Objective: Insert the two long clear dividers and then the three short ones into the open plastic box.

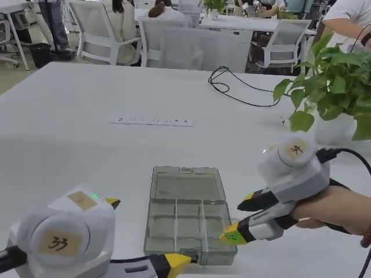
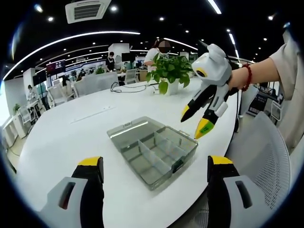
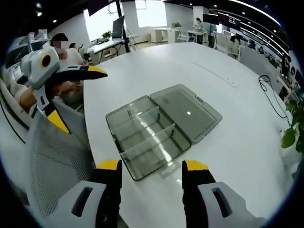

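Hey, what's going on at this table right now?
A person holds a gripper in each hand over a white table. The left gripper and right gripper hover at either side of an open clear box, both with fingers open and empty. Clear dividers already stand inside, splitting the box into compartments, and its lid lies flat behind it.

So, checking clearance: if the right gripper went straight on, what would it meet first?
Probably the open plastic box, which lies straight ahead of the right gripper, though depth is unclear.
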